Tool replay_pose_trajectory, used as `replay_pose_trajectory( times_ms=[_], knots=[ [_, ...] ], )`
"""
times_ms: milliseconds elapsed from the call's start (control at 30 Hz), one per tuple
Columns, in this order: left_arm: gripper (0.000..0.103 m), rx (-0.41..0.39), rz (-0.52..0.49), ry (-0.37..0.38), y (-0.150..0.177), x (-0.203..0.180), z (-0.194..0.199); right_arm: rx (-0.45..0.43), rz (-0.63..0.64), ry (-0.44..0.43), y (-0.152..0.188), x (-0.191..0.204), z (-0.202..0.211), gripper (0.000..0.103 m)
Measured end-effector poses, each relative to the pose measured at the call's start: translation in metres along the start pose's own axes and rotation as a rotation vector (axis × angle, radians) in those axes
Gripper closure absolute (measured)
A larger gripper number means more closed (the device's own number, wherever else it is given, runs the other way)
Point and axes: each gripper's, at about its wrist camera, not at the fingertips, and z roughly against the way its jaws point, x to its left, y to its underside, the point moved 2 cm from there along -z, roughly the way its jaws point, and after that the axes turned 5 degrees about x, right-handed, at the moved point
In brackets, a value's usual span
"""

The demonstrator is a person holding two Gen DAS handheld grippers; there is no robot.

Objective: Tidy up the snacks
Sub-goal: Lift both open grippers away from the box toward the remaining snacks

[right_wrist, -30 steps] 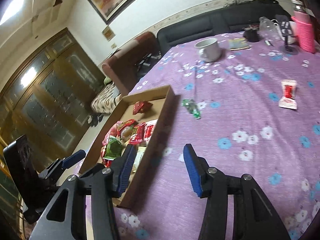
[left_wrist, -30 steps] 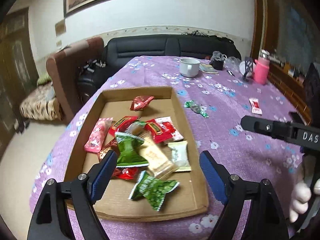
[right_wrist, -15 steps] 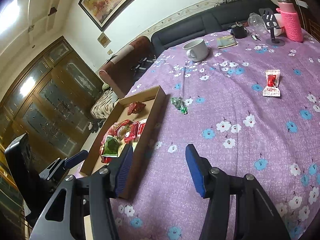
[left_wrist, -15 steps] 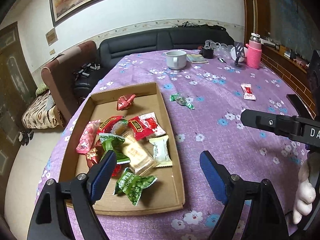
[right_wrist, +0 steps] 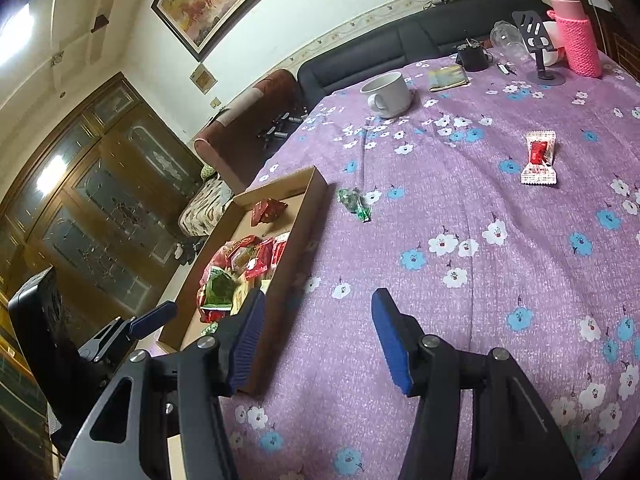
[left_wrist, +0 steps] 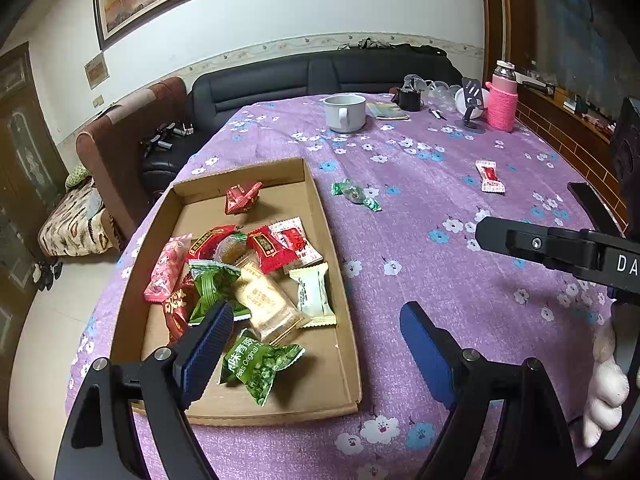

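Note:
A shallow cardboard tray (left_wrist: 340,288) (right_wrist: 304,216) on the purple flowered tablecloth holds several wrapped snacks, red, green and cream. A green wrapped candy (left_wrist: 356,196) (right_wrist: 354,204) lies on the cloth just right of the tray. A red-and-white packet (left_wrist: 490,176) (right_wrist: 539,158) lies farther right. My left gripper (left_wrist: 316,344) is open and empty above the tray's near right corner. My right gripper (right_wrist: 316,340) is open and empty above the cloth, right of the tray; its arm (left_wrist: 560,248) shows in the left wrist view.
A white mug (left_wrist: 345,113) (right_wrist: 387,94), a pink bottle (left_wrist: 503,98) (right_wrist: 576,28), a phone stand (right_wrist: 538,48), a small black cup (right_wrist: 472,56) and a booklet (right_wrist: 447,79) stand at the table's far end. A black sofa (left_wrist: 320,76) and a brown armchair (left_wrist: 120,140) lie beyond.
Both grippers have pulled back and risen, so the tray and table look smaller and farther away. Both stay open and empty. The snacks have not moved.

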Motion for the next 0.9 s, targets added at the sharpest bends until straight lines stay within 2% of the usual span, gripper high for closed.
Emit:
replay_pose_trajectory(
  times_ms=[633,767,900],
  knots=[
    [0.014,0.043,-0.035,0.036,0.002,-0.017,-0.012,-0.010,-0.070,0.017,0.004,-0.028,0.007,0.048],
    [0.014,0.059,-0.068,0.101,-0.004,-0.028,-0.015,-0.044,-0.107,0.049,0.002,-0.052,0.025,0.048],
    [0.010,0.081,-0.094,0.257,-0.016,-0.052,-0.023,-0.070,-0.172,0.121,0.000,-0.089,0.047,0.048]
  ],
)
